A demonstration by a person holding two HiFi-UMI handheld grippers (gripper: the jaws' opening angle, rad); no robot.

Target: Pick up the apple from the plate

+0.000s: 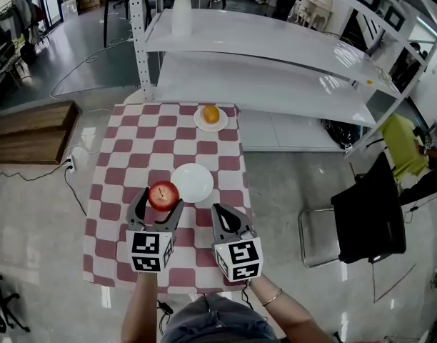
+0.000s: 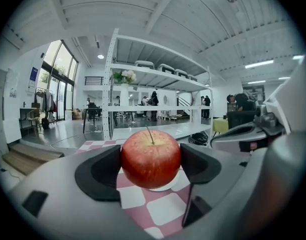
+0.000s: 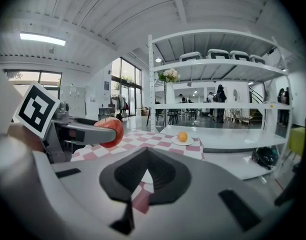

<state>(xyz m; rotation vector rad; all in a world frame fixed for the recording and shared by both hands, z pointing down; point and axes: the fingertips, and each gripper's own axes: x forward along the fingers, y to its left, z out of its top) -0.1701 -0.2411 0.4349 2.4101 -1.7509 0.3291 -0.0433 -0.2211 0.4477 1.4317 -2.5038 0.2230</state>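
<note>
While the left hand-held gripper (image 1: pixel 162 201) clamps the apple (image 1: pixel 163 194) between both jaws, the fruit hangs over the checked worktop (image 1: pixel 133 148) toward its near edge, just beside the white plate (image 1: pixel 197 184). The right hand-held gripper (image 1: pixel 220 214), jaws together, hovers alongside. An orange (image 1: pixel 211 114) sits by the far edge.
</note>
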